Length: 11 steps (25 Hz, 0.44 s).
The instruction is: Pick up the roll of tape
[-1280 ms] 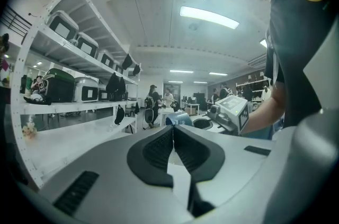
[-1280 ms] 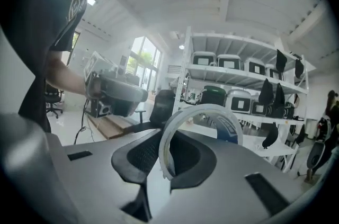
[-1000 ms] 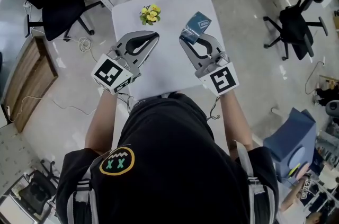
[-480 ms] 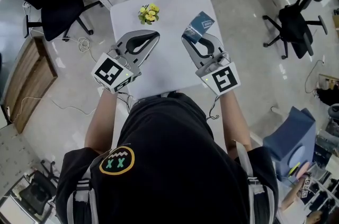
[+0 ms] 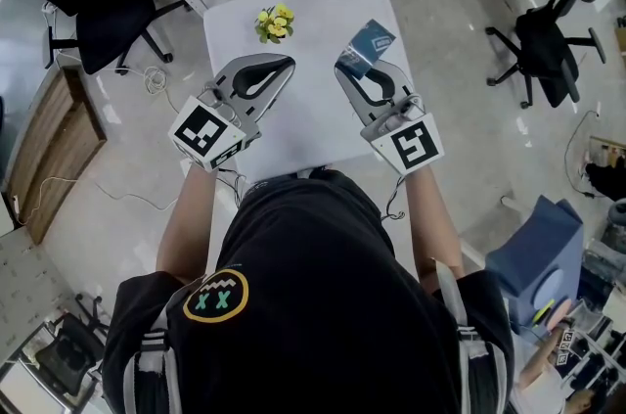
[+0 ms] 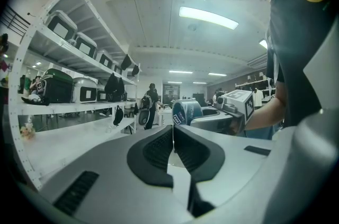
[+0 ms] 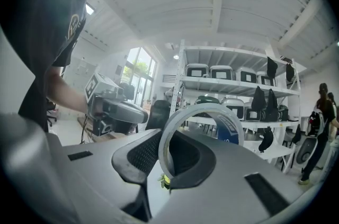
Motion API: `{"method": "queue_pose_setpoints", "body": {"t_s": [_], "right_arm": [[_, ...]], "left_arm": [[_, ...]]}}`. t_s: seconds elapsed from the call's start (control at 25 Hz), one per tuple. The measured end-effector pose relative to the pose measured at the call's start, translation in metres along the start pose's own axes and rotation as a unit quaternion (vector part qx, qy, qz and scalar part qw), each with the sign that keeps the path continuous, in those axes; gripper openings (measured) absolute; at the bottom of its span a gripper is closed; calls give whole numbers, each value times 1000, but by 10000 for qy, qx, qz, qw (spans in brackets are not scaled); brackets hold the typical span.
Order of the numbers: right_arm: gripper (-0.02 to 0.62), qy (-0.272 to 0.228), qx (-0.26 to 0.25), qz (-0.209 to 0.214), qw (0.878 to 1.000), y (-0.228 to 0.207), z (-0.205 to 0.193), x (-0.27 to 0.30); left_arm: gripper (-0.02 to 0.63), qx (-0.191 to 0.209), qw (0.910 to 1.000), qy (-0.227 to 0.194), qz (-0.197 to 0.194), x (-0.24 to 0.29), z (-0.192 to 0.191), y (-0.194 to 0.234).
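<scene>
Right gripper view, right gripper [image 7: 166, 144] clamped on roll of tape [image 7: 233, 134], left gripper [image 6: 173, 134] closed, empty, white table [image 5: 315, 19] below.

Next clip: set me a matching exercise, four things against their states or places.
1 left tongs
2 right tongs
3 roll of tape
4 yellow flowers

A on the white table, far end
B shut, nothing between
C blue, standing on edge in a grip
D shut on the tape

Pairs: 1-B, 2-D, 3-C, 4-A
</scene>
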State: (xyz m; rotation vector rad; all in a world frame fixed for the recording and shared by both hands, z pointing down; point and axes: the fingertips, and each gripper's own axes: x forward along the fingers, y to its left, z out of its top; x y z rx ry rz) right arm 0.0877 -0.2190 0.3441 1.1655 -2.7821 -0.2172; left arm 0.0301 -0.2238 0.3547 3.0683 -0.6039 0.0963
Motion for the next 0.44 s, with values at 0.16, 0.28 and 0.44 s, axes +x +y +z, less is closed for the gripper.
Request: {"method": "queue_pose_setpoints", "body": {"t_s": [0.16, 0.28, 0.44], "right_arm": [[66, -37, -3, 5, 10000, 1, 0, 1], [66, -50, 4, 0, 10000, 0, 1, 1], [66, -51, -11, 12, 10000, 0, 3, -1]], "left_arm": [[21, 28, 10000, -6, 34, -1, -1, 1], [21, 2, 10000, -10, 20, -1, -1, 0], [21, 80, 9999, -36, 90, 0, 2, 1]]}}
